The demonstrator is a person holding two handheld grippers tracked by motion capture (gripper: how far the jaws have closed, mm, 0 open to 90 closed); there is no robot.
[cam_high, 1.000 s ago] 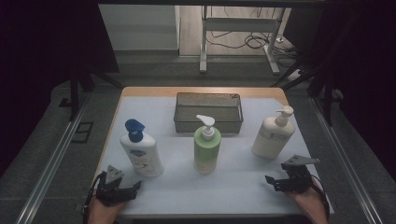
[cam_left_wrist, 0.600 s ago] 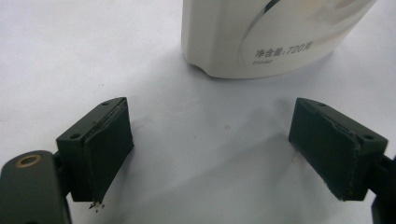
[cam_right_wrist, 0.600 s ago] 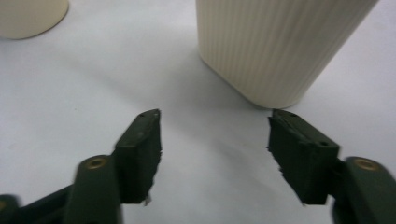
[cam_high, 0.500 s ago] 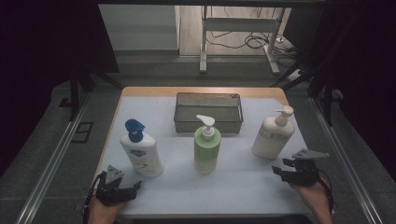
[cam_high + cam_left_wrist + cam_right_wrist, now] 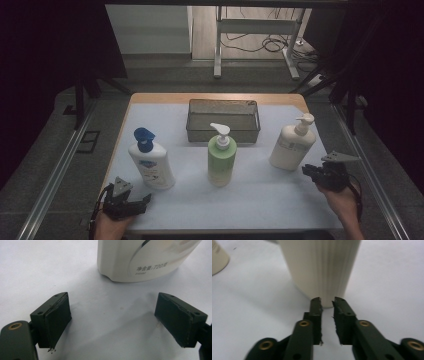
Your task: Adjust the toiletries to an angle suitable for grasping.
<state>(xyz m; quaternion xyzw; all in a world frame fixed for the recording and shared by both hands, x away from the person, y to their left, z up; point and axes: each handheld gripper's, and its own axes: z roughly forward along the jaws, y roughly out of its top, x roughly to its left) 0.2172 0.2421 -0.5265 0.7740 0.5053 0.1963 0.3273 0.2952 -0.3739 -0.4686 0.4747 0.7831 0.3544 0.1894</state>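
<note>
Resting low at the near left corner of the worktop [image 5: 260, 200], left tongs [image 5: 142, 200] have their jaws spread wide with nothing between them. In the left gripper view the white bottle's base [image 5: 140, 260] stands just ahead of the open jaws, apart from them. From the high view that white bottle with blue pump [image 5: 150, 162] sits just beyond the left tongs.

Right tongs [image 5: 306, 171] are at the right side, held by a hand [image 5: 342, 200], pointing at the cream pump bottle [image 5: 291, 145] and close beside its base. Jaws have just been closing and now stand nearly together with only a thin gap, nothing pinched. In the right gripper view the tips sit right in front of the cream bottle's foot [image 5: 322, 267]; can't tell if they touch it.

Green pump bottle [image 5: 221, 160] stands upright mid-worktop, between the other two. Wire mesh basket [image 5: 222, 131] sits behind it, toward the far edge.
</note>
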